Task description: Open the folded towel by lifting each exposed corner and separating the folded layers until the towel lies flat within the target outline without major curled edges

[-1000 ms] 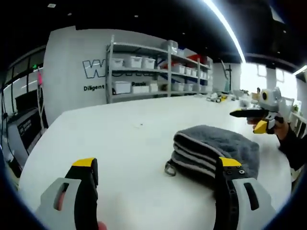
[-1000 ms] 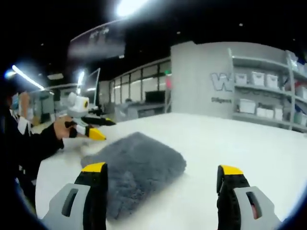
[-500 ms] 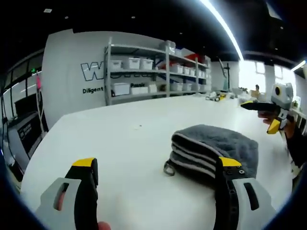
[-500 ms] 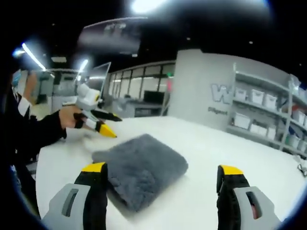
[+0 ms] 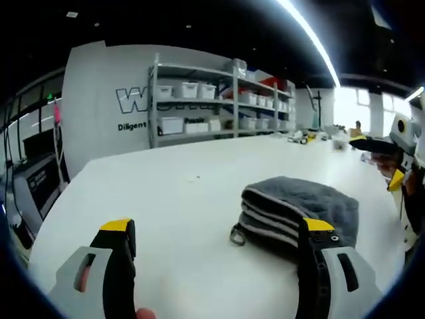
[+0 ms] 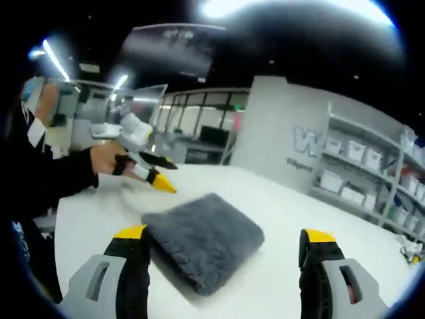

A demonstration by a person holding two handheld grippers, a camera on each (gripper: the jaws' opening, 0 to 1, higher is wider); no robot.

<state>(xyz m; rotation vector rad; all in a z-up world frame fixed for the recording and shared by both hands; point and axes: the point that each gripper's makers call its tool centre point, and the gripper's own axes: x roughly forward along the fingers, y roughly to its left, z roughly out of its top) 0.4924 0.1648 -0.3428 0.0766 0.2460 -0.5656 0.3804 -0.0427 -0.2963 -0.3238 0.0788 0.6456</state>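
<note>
Grey towel [image 5: 299, 209] folded on white table [image 5: 166, 199], lower right of frame, stacked edges facing your left gripper [image 5: 216, 232]. Left nearer; right gripper [image 6: 226, 242] behind plush fold. Both jaws apart, empty.

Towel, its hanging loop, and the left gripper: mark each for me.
folded grey towel [image 6: 209, 236]: right gripper view, middle of the fluffy top face.
hanging loop [image 5: 236, 234]: left gripper view, loop at the folded stack's near corner.
left gripper [image 6: 158, 174]: right gripper view, between its yellow-tipped jaws.
</note>
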